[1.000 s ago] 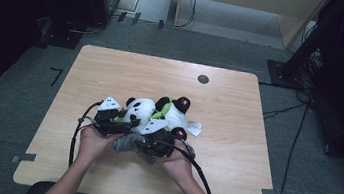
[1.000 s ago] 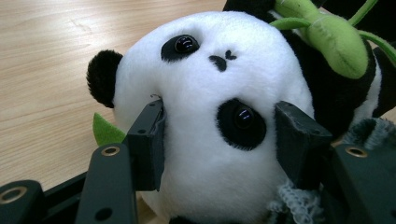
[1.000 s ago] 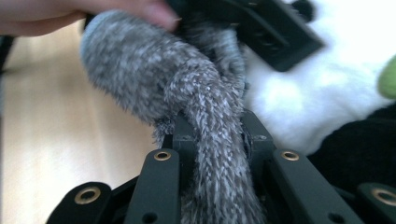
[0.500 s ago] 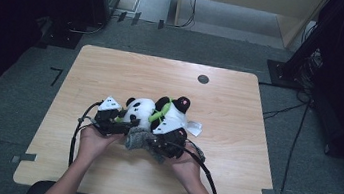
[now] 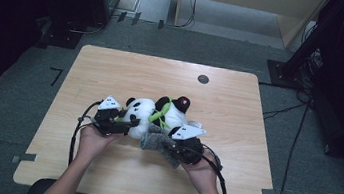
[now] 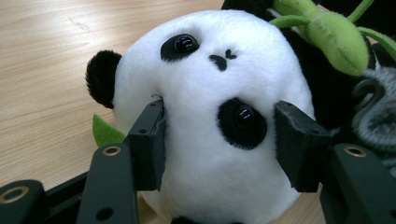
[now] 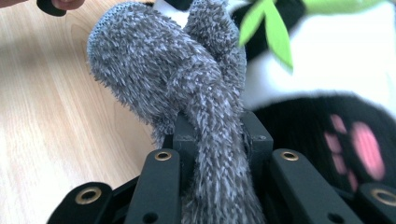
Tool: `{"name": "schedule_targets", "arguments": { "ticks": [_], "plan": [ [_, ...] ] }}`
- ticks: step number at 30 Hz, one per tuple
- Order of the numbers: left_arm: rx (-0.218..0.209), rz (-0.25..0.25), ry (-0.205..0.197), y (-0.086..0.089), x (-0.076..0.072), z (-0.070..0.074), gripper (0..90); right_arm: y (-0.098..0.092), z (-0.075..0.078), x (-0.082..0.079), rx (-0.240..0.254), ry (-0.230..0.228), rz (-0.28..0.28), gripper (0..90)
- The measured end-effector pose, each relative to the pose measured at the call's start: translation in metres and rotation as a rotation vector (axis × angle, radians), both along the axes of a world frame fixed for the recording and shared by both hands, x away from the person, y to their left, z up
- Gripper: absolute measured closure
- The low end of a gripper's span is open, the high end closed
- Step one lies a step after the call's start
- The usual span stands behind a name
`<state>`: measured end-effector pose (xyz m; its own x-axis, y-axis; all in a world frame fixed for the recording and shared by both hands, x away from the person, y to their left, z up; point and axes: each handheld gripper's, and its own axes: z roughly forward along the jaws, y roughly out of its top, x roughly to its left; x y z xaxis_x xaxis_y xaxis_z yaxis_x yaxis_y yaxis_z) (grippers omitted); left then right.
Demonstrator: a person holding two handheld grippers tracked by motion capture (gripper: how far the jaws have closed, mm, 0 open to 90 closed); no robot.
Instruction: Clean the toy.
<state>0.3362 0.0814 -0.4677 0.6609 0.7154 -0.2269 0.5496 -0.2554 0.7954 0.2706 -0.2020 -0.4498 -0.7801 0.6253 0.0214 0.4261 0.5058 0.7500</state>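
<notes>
Near the table's (image 5: 114, 64) front edge, the left gripper (image 6: 219, 135) squeezed the panda's (image 6: 210, 116) head and the right gripper (image 7: 217, 140) pinched the grey sock (image 7: 187, 93), so pulling slowly seemed best.

A light wooden table (image 5: 113, 69) stands on grey carpet (image 5: 0, 120). Near its far edge sits a small dark round disc (image 5: 203, 79). Beyond it, black cables (image 5: 279, 111) cross the floor.

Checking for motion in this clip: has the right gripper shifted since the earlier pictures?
Yes. The right gripper, shut on the grey fuzzy cloth, has moved rightward along the table, toward its right edge.
</notes>
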Motion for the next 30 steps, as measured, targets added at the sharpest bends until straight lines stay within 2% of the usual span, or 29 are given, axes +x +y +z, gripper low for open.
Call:
{"name": "schedule_targets", "arguments": {
  "ticks": [4, 8, 20, 26, 30],
  "plan": [
    [-0.005, -0.002, 0.012, 0.001, 0.002, 0.000, 41.9, -0.014, -0.003, -0.002, -0.025, 0.016, -0.021, 73.6],
    [-0.004, -0.007, 0.013, 0.001, 0.002, 0.000, 42.3, -0.029, -0.004, -0.002, -0.010, 0.046, -0.036, 73.6],
    [0.009, -0.016, 0.006, 0.000, 0.002, 0.000, 43.1, -0.063, -0.003, -0.003, -0.074, 0.032, -0.050, 72.7],
    [-0.002, -0.012, 0.013, 0.001, 0.003, 0.000, 43.1, -0.083, -0.003, 0.009, -0.048, 0.064, -0.110, 72.7],
    [-0.003, -0.013, 0.014, 0.000, 0.004, 0.000, 43.2, -0.086, -0.003, 0.023, -0.033, 0.084, -0.129, 72.7]
  ]
}}
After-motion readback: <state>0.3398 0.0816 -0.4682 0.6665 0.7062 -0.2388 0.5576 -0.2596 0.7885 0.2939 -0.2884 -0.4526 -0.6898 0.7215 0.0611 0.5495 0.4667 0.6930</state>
